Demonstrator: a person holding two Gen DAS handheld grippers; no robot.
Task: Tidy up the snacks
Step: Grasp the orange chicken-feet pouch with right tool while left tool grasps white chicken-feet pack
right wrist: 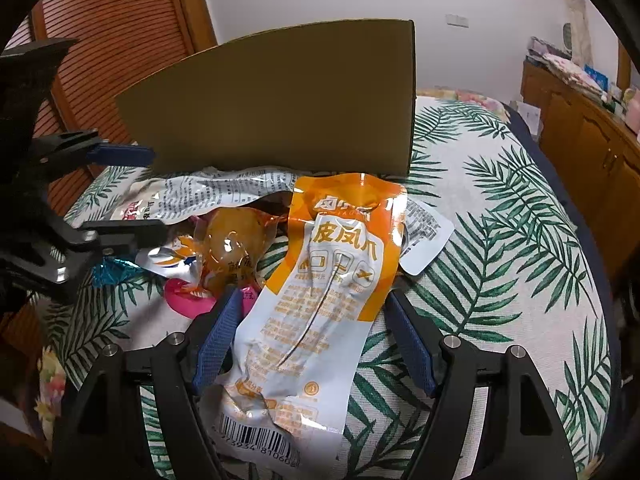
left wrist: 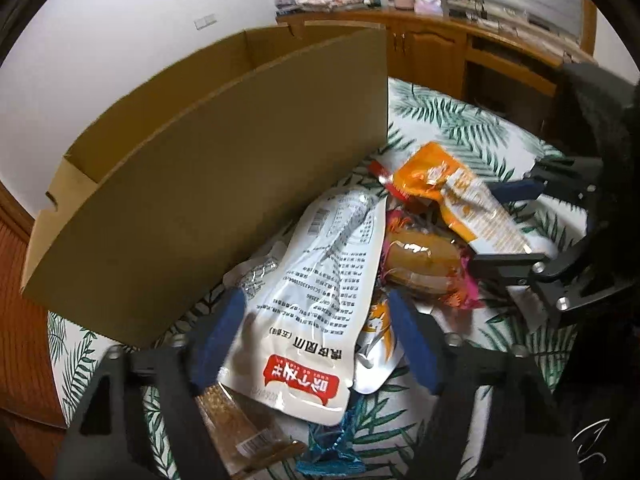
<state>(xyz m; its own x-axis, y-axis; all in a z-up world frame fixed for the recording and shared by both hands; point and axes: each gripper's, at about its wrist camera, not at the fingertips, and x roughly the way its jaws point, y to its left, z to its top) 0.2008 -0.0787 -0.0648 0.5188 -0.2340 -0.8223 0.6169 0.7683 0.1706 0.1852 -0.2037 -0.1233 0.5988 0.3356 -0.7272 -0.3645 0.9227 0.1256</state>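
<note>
Snacks lie piled on a leaf-print cover in front of an open cardboard box. My left gripper is open around one end of a long white packet with a red label; the far finger stands clear of it. My right gripper is shut on an orange and white packet, which bows between the blue pads. Between the two lies a brown bun in a clear wrapper.
A small white and orange pouch, a blue foil wrapper and a clear pack of brown grains lie under the white packet. A wooden cabinet with clutter stands behind the cover, a slatted wooden door to the left.
</note>
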